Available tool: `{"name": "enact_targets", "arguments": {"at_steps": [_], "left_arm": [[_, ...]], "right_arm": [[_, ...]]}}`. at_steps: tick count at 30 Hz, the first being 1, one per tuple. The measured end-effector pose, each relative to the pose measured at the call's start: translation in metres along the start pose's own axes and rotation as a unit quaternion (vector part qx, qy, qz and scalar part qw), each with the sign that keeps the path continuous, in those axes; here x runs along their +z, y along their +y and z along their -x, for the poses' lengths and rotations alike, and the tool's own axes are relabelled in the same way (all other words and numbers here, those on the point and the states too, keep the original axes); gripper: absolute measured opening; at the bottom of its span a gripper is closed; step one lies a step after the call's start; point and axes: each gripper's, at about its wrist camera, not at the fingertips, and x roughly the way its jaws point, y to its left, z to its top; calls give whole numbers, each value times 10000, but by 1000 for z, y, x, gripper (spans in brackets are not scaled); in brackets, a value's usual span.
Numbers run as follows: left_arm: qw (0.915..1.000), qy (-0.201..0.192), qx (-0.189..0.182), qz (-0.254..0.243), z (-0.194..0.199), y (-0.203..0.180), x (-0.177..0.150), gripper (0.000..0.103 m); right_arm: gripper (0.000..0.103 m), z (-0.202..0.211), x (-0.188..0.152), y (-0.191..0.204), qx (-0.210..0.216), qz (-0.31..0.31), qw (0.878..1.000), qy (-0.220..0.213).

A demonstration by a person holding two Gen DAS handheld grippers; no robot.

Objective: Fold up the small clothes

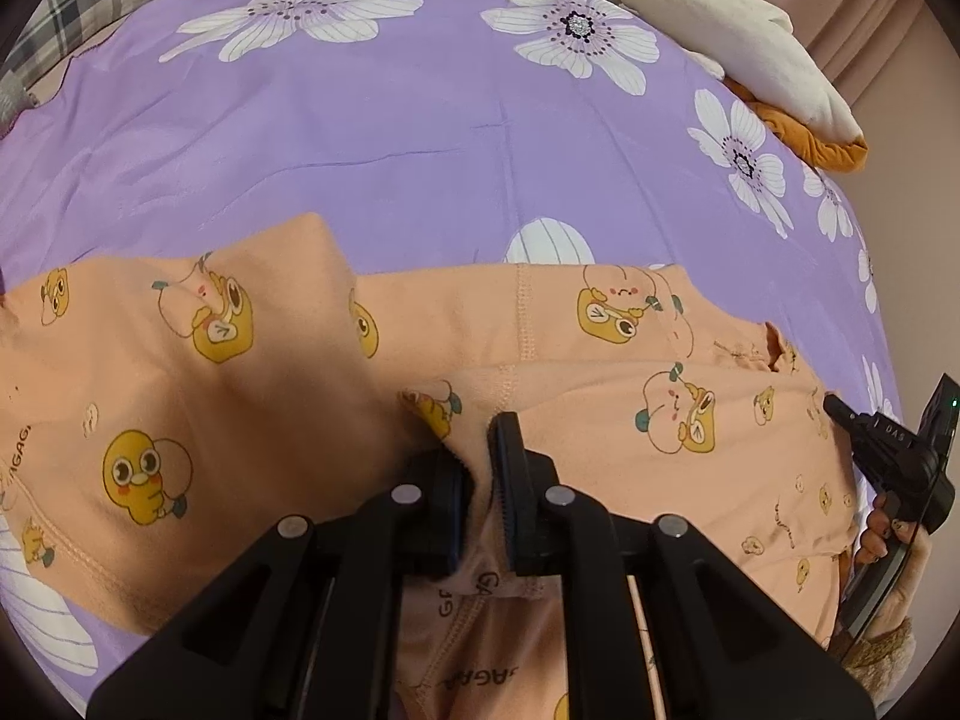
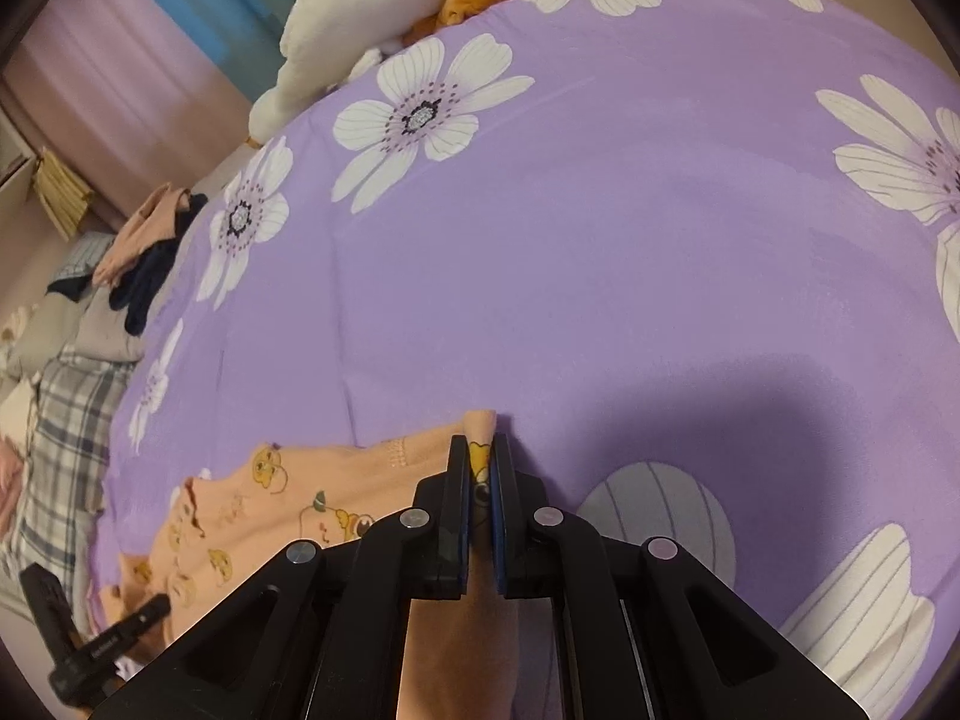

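Note:
A small peach garment point(image 1: 252, 372) printed with yellow cartoon ducks lies on the purple flowered bedsheet point(image 1: 390, 138). My left gripper point(image 1: 477, 450) is shut on a bunched fold of the garment near its waistband. In the right wrist view my right gripper point(image 2: 480, 456) is shut on a corner of the same garment point(image 2: 288, 504), which trails off to the left over the sheet point(image 2: 600, 240). The right gripper also shows at the right edge of the left wrist view point(image 1: 888, 456), and the left gripper at the lower left of the right wrist view point(image 2: 102, 642).
A cream and orange plush toy point(image 1: 720, 30) lies at the far side of the bed. A plaid blanket point(image 2: 66, 438) and a pile of peach and dark clothes point(image 2: 144, 246) lie beside the bed's left edge. Pink curtains point(image 2: 120, 60) hang behind.

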Motion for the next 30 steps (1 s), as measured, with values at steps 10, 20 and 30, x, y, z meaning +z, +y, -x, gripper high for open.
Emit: {"name": "enact_targets", "arguments": {"at_steps": [10, 20, 30], "left_arm": [[9998, -70, 178, -3, -1, -5, -3, 13], [9971, 7, -403, 649, 0, 13, -4, 14], [9943, -25, -599, 879, 2, 16, -5, 15]], "right_arm": [[5, -1, -3, -1, -71, 59, 10000, -9], [5, -1, -2, -5, 56, -31, 10000, 14], [5, -1, -3, -6, 71, -20, 10000, 2]]}}
